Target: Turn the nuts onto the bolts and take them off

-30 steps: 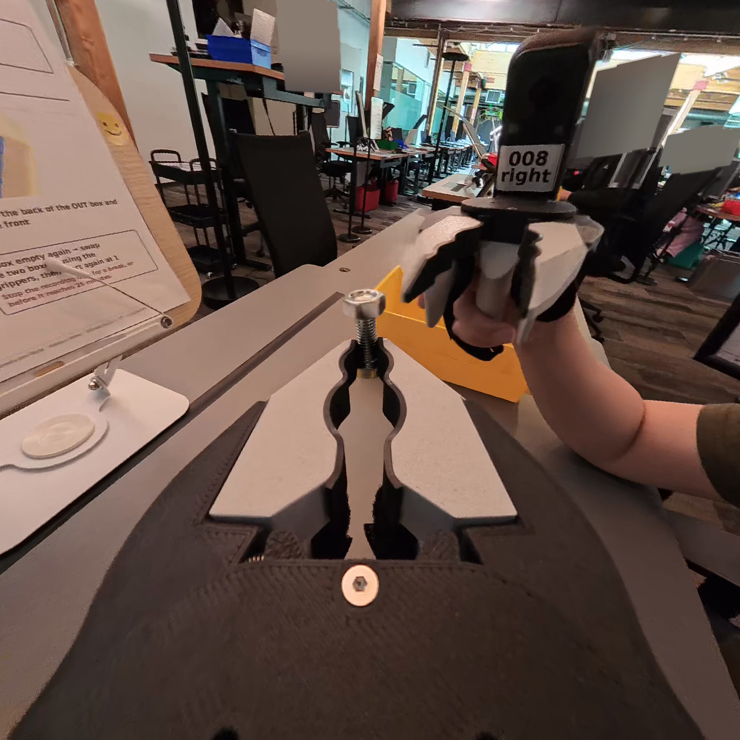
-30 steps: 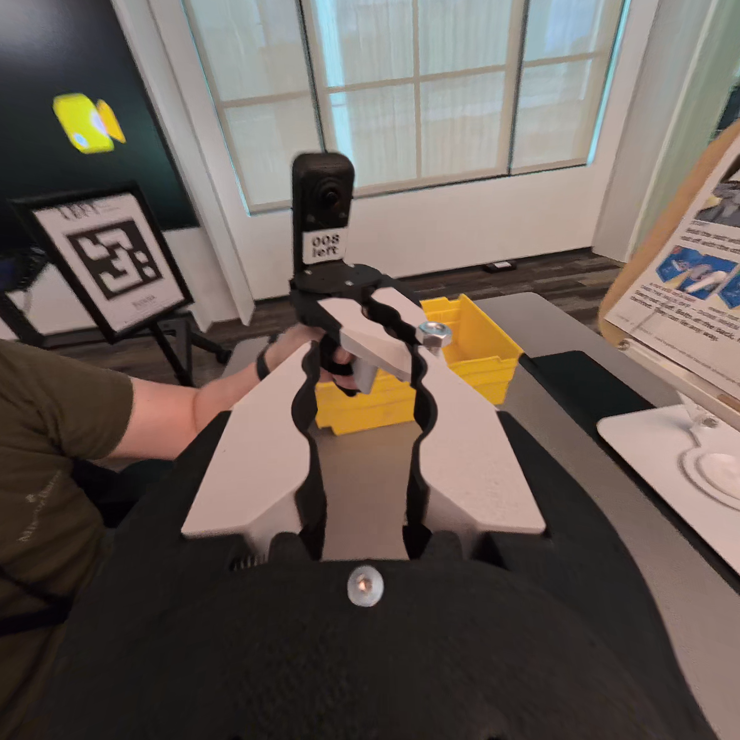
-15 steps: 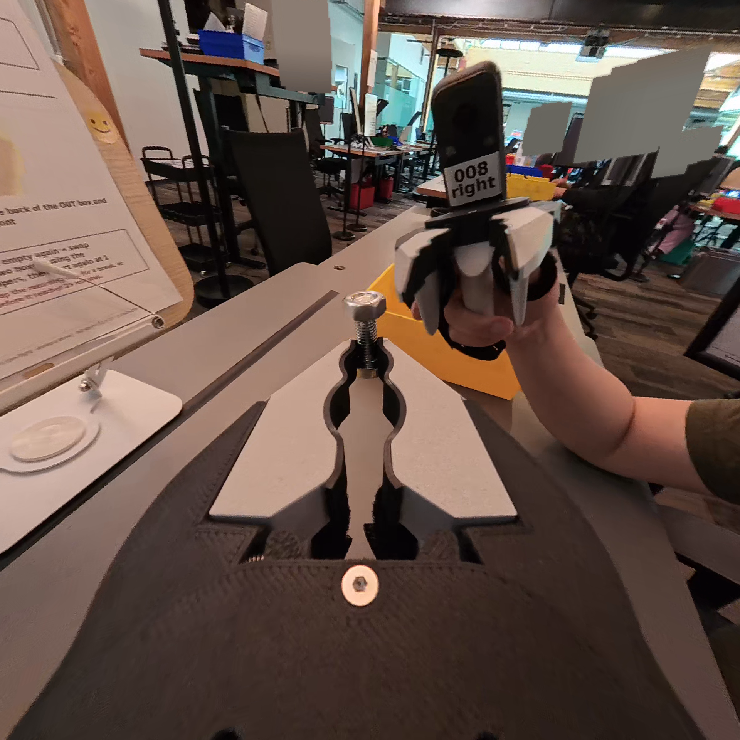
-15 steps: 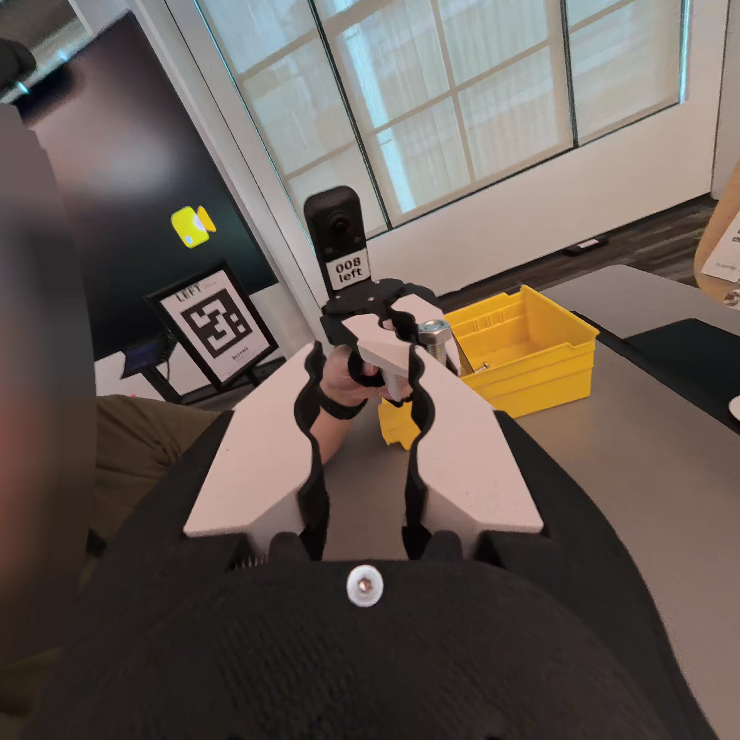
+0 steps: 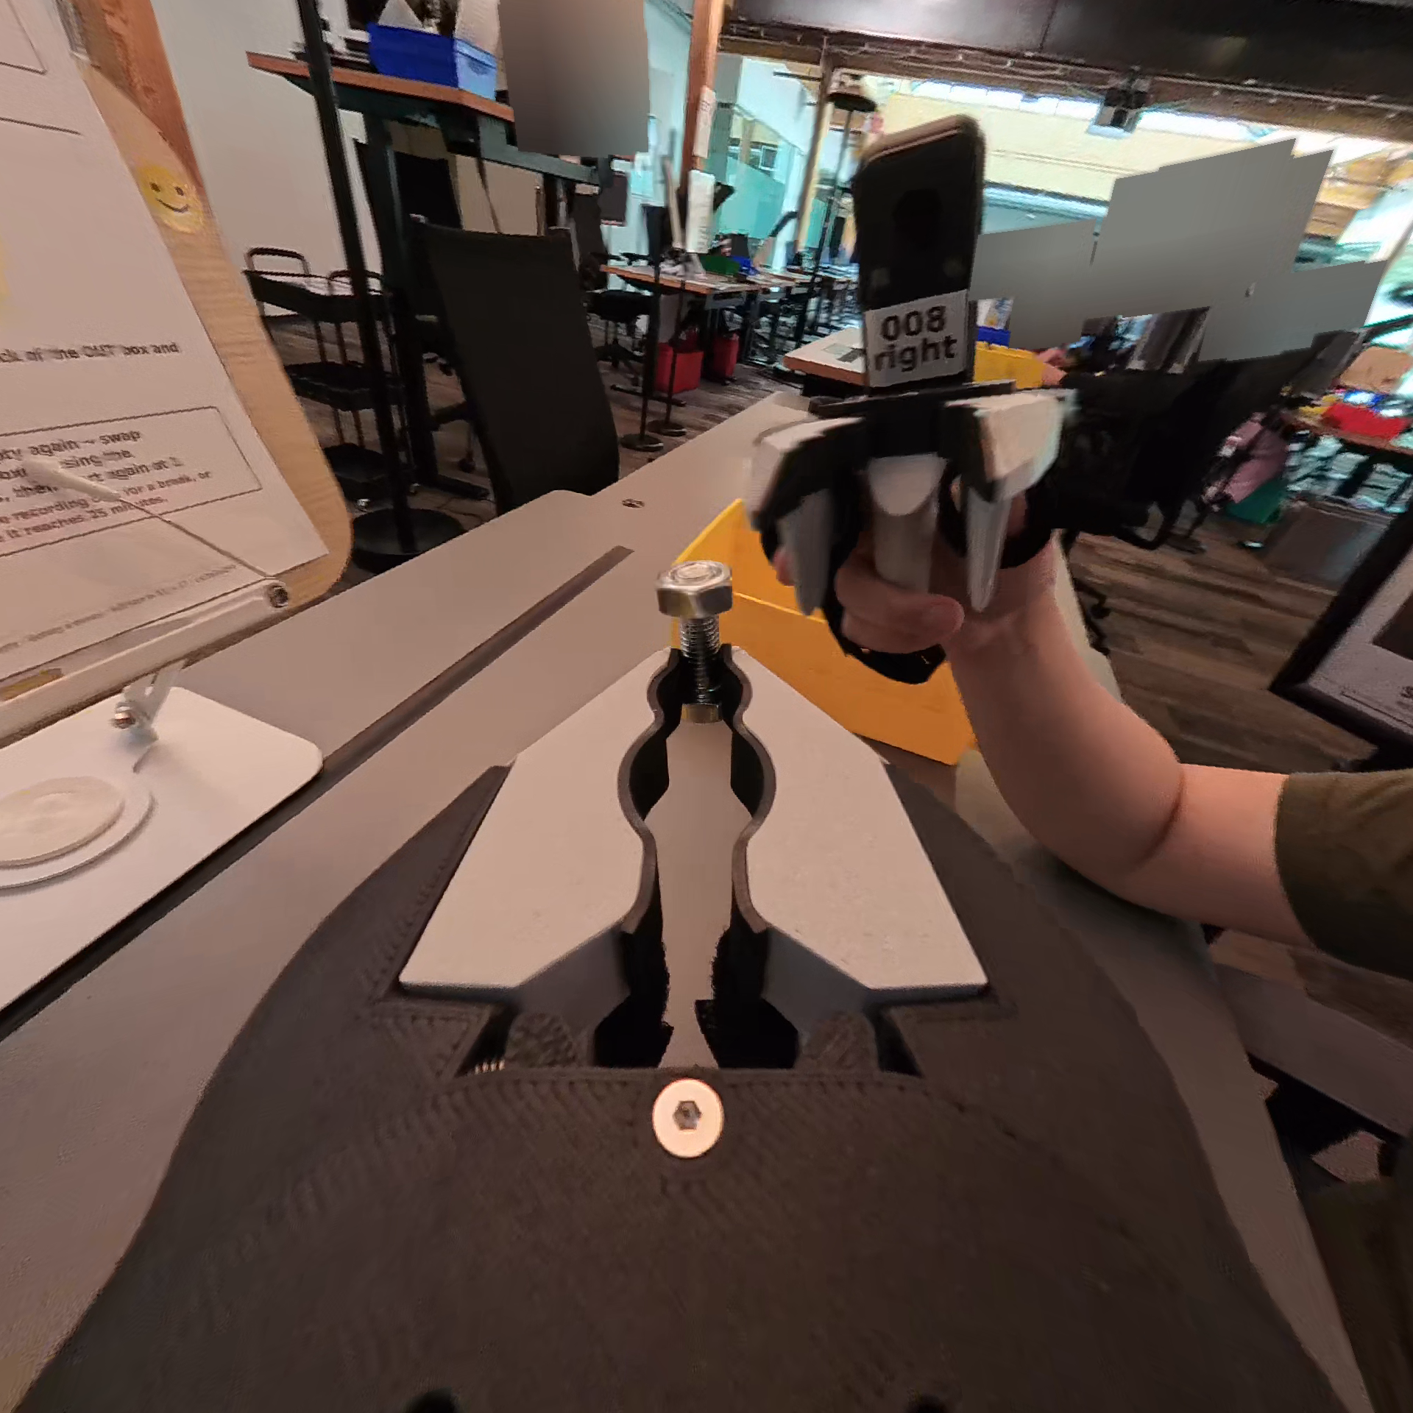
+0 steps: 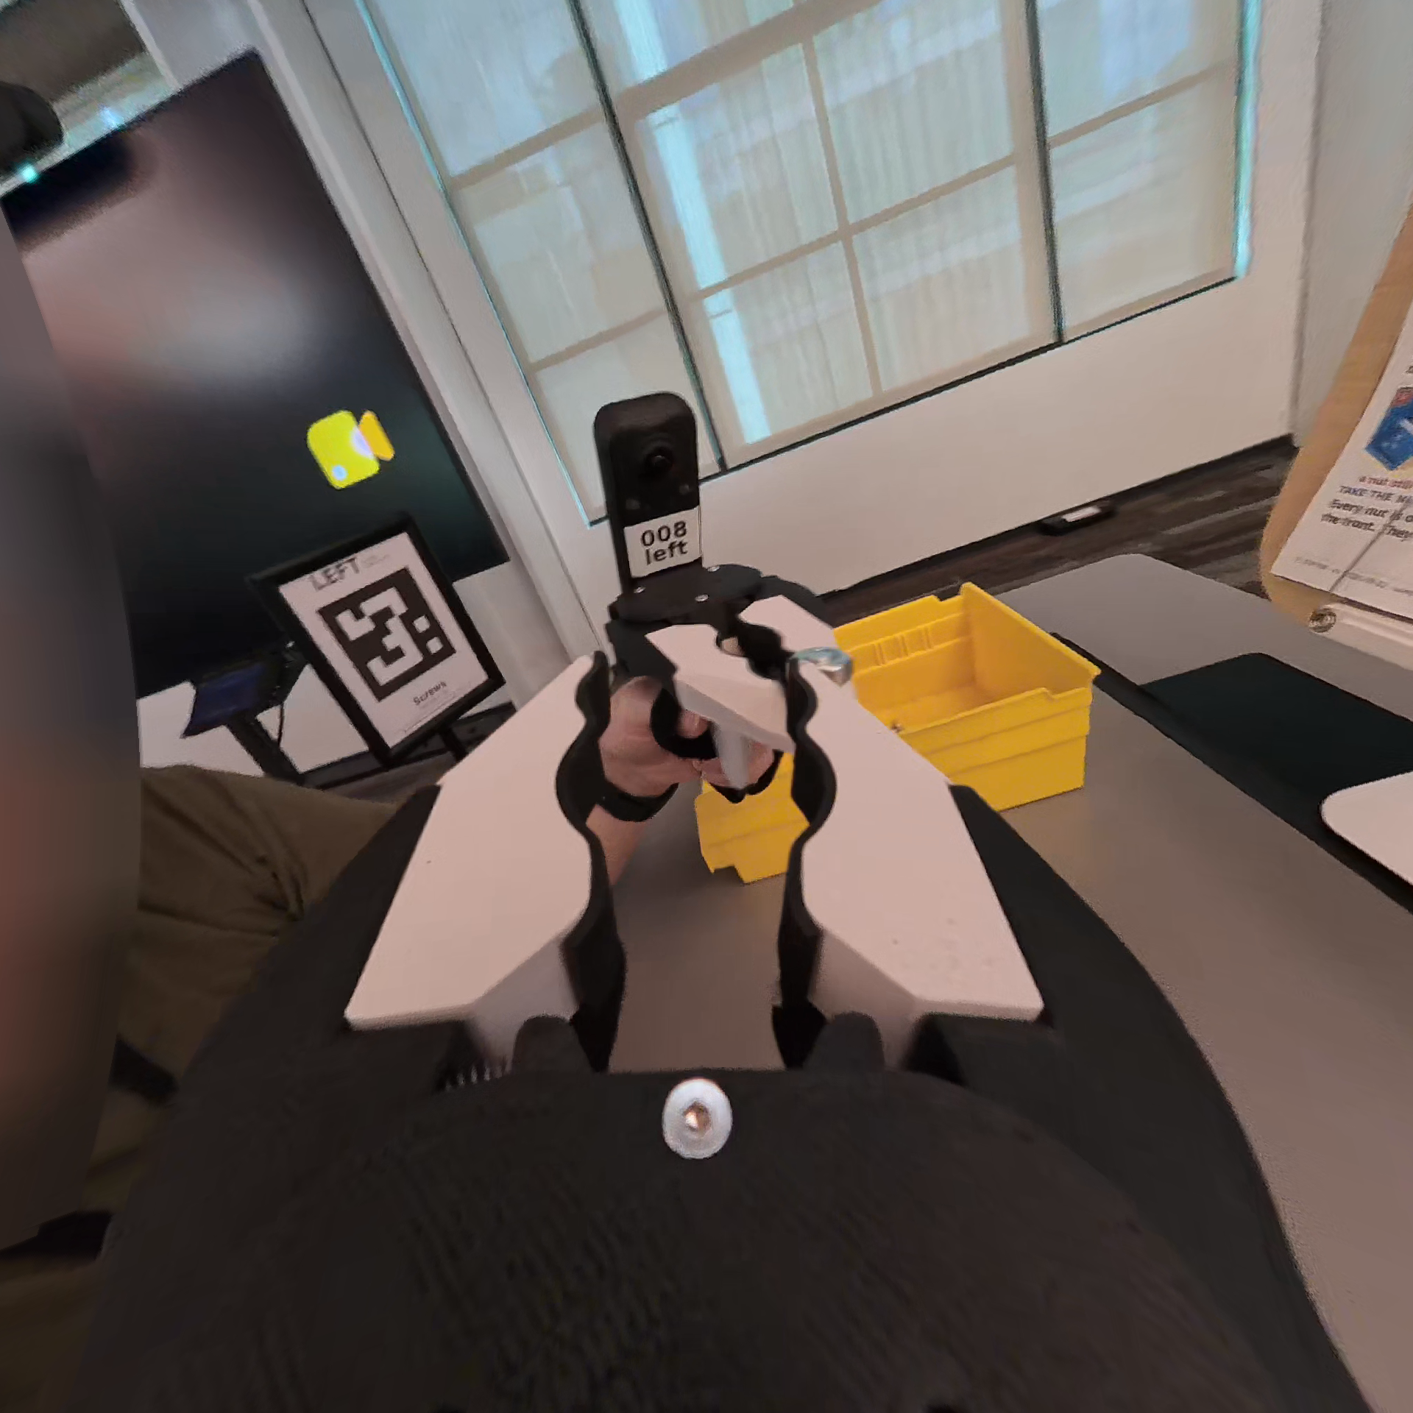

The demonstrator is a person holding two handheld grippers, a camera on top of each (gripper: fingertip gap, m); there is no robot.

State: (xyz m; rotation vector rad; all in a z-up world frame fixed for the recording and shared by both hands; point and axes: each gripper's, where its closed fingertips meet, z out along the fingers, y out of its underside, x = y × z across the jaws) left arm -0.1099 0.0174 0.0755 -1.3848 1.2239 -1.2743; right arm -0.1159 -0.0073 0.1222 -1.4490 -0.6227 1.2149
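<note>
My left gripper (image 5: 700,677) is shut on a steel bolt (image 5: 697,646) and holds it upright, with a hex piece (image 5: 694,595) at its top. I cannot tell whether that piece is a nut or the bolt's head. My right gripper (image 6: 696,684) is open and empty. It also shows in the left wrist view (image 5: 894,558), to the right of the bolt and a little beyond it, apart from it. In the right wrist view the left gripper (image 6: 734,680) shows with the hex piece (image 6: 827,662) just past my right fingertip.
A yellow bin (image 5: 810,680) stands on the grey table (image 5: 474,612) behind the bolt; it also shows in the right wrist view (image 6: 986,711), with a second yellow bin (image 6: 753,841) in front of it. An instruction board on a white stand (image 5: 153,772) is at the left. My right fingertips sit around 5 cm from my left ones.
The right gripper has shifted and turned a little beside the bolt and has stayed open. The left gripper has kept the bolt upright in about the same place.
</note>
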